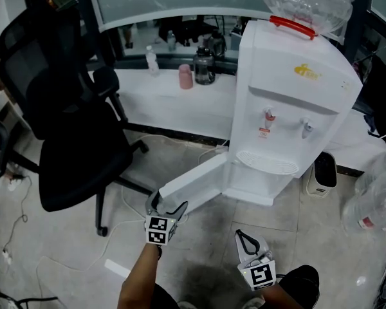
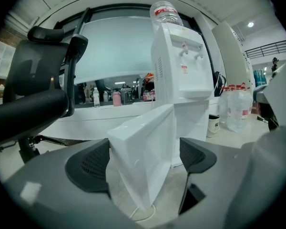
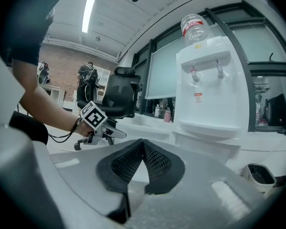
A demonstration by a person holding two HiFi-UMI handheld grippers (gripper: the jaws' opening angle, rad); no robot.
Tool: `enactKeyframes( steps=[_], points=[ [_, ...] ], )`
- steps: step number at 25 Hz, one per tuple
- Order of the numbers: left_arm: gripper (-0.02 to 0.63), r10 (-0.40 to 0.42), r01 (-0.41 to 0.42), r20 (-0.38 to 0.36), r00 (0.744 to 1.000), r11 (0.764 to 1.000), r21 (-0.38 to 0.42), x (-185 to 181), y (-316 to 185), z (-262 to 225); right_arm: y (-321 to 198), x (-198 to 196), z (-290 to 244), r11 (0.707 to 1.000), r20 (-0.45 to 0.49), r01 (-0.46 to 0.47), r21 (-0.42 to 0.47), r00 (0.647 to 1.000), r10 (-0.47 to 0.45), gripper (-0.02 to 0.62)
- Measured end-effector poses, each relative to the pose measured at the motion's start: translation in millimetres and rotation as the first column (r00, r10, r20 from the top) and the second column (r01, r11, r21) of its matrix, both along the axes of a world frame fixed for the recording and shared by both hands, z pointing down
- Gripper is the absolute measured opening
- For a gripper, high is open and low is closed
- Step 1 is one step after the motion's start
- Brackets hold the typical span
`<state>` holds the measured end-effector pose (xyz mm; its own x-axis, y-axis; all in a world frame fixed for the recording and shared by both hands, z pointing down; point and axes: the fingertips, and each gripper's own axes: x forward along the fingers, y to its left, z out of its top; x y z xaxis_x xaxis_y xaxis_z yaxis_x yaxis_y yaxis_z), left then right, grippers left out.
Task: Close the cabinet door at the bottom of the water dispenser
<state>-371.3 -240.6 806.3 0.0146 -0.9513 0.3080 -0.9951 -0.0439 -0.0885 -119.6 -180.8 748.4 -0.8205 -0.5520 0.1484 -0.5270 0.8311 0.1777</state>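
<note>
The white water dispenser stands on the floor with its bottom cabinet door swung wide out to the left. My left gripper is open at the door's free end. In the left gripper view the door's edge sits between the spread fingers with gaps on both sides. My right gripper hangs lower and to the right, over bare floor and apart from the door. It is shut and its pads meet with nothing between them. The dispenser rises ahead of it.
A black office chair stands close to the left of the door. A low white ledge behind carries bottles, a pink cup and a dark jug. A small white bin and clear water jugs sit at the right.
</note>
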Motion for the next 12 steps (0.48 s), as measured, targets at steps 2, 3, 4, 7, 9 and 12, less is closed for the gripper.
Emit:
enactKeyframes(
  steps=[2, 3, 4, 7, 9, 12],
  points=[
    [0.482, 0.017, -0.017, -0.014, 1.0, 1.0, 0.002, 11.9, 9.6, -0.5, -1.1, -0.2, -0.9, 1.0, -0.007, -0.002, 0.001, 1.0, 0.002, 0.005],
    [0.48, 0.026, -0.026, -0.022, 0.999, 1.0, 0.004, 17.9, 14.2, -1.1, -1.9, 0.1, -2.4, 1.0, -0.012, -0.002, 0.004, 1.0, 0.002, 0.005],
    [0.48, 0.033, -0.033, -0.026, 0.999, 0.999, 0.007, 23.7, 18.8, -1.5, -2.7, 0.6, -4.1, 1.0, -0.012, -0.002, 0.007, 1.0, 0.002, 0.005],
    [0.476, 0.058, -0.057, -0.047, 0.997, 0.998, 0.006, 44.1, 33.6, -1.2, -5.9, 4.8, -9.3, 1.0, 0.001, -0.009, 0.008, 1.0, 0.009, 0.005],
    [0.476, 0.08, -0.079, -0.059, 0.995, 0.997, 0.007, 59.5, 42.7, -1.0, -9.1, 9.8, -13.4, 1.0, -0.004, -0.018, 0.017, 1.0, 0.018, 0.005],
    [0.471, 0.111, -0.11, -0.074, 0.991, 0.994, 0.024, 83.6, 54.8, -2.4, -13.2, 18.6, -17.6, 0.999, -0.017, -0.03, 0.027, 0.999, 0.031, 0.005]
  ],
)
